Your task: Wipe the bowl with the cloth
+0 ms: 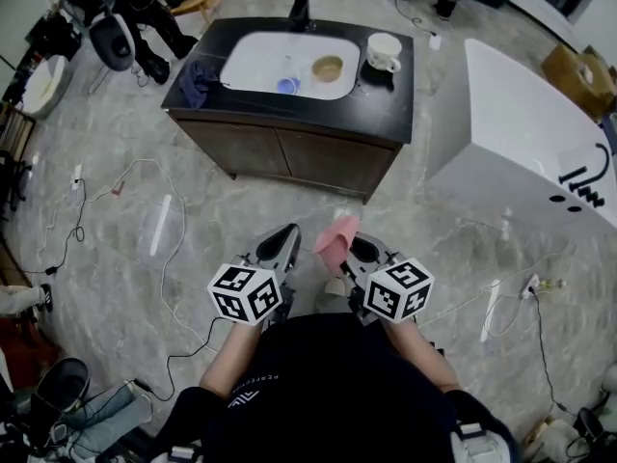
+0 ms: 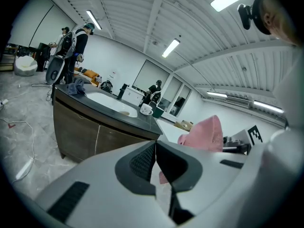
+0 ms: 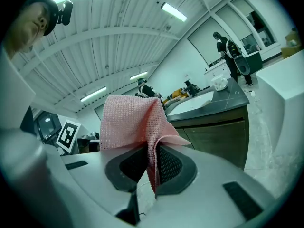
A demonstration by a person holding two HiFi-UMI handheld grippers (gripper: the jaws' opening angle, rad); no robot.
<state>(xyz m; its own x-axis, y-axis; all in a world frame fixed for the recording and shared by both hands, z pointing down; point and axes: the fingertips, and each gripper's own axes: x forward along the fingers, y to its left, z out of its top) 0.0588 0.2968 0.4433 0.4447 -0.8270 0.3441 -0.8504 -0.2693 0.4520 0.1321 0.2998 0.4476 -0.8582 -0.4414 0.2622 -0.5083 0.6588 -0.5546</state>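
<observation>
I'm at the approach step, and no wiping has begun. My right tongs [image 3: 151, 167] are pinching the pink cloth [image 3: 127, 121], which stands above them in a loose fold. My left tongs [image 2: 155, 152] are pressed together with nothing between them. The bowl [image 1: 328, 68] sits in the white sink [image 1: 260, 61], set into the dark surface [image 1: 386, 99], well apart from both tongs. Next, I judge, I must close that gap, spread the left tongs to steady the bowl's rim, and lower the cloth inside.
</observation>
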